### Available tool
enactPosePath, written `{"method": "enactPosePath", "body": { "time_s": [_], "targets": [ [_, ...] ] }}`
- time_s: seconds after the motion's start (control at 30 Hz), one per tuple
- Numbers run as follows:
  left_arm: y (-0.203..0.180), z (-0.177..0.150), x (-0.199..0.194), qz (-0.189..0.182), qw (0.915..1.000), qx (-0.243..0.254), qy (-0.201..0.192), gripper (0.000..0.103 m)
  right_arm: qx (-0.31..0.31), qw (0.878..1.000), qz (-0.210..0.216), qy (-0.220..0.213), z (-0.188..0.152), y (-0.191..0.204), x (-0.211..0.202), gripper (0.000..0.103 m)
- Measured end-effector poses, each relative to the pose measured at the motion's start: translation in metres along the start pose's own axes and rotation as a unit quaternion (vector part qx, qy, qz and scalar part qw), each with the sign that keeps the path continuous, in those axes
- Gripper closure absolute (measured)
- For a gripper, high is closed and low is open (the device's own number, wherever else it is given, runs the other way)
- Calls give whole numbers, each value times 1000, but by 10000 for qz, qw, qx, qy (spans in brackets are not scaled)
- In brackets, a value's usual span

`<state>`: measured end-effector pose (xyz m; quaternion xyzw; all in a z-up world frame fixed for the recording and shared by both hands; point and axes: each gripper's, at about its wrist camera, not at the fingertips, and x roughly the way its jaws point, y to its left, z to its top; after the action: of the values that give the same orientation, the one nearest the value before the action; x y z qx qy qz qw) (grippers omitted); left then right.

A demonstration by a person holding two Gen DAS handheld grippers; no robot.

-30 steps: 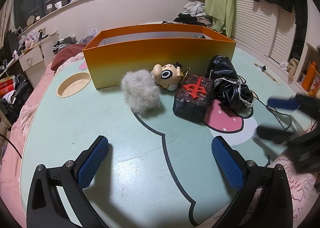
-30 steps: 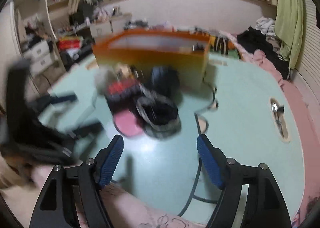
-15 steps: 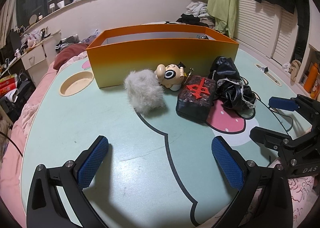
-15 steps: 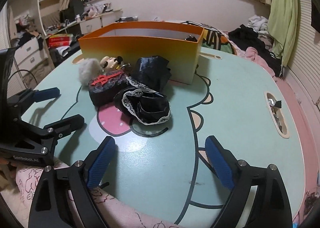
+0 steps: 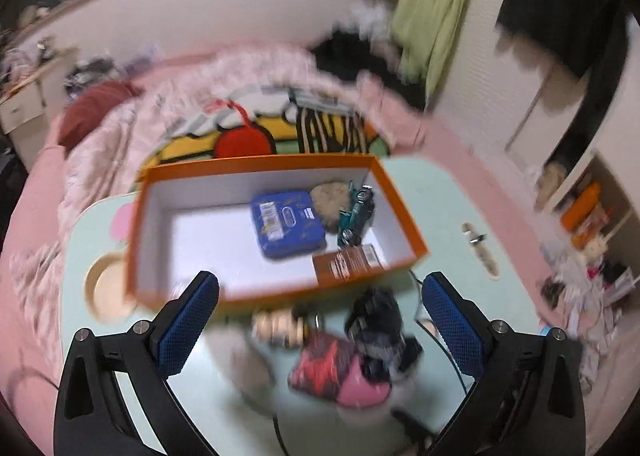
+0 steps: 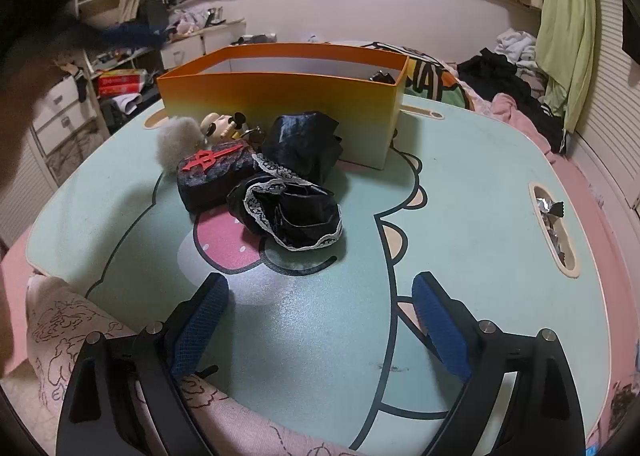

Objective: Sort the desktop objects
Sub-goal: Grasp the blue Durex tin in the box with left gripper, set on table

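Note:
An orange box (image 5: 276, 298) (image 6: 280, 95) stands on the pale green table. In the blurred left wrist view it holds a blue tin (image 5: 286, 223), a green toy car (image 5: 356, 213), a tan puff (image 5: 332, 199) and a brown packet (image 5: 346, 262). In front of it lie a grey fur ball (image 6: 176, 141), a cartoon figure (image 6: 222, 125), a dark pouch with a red emblem (image 6: 214, 175) and black lace-trimmed cloth (image 6: 296, 183). My left gripper (image 5: 320, 320) is open, high above these. My right gripper (image 6: 320, 320) is open and empty, low near the front edge.
The table (image 6: 480, 215) has a round cup recess (image 5: 106, 292) at the left and a slot with foil wrappers (image 6: 554, 223) at the right. A black cable (image 5: 448, 344) runs near the cloth. Pink bedding (image 6: 80, 336) lies at the front edge.
My left gripper has risen fast and tilted down, so it now looks into the box from above. My right gripper has moved slightly closer to the pile. The objects have not moved.

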<state>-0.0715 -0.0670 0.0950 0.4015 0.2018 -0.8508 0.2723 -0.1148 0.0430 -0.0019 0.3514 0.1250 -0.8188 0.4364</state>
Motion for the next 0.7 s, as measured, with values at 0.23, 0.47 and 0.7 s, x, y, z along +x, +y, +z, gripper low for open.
{"method": "enactPosePath", "body": {
  "time_s": [0.23, 0.47, 0.7],
  "targets": [
    [18, 50, 111, 1103, 9831, -629, 1320, 19, 16, 10000, -11, -5, 0, 0, 0, 10],
    [27, 53, 134, 1501, 9729, -747, 1591, 36, 23, 10000, -19, -8, 1, 1, 0, 10],
    [37, 44, 114, 1260, 9825, -666, 1203, 37, 43, 10000, -40, -13, 1, 1, 0, 10]
  ]
}}
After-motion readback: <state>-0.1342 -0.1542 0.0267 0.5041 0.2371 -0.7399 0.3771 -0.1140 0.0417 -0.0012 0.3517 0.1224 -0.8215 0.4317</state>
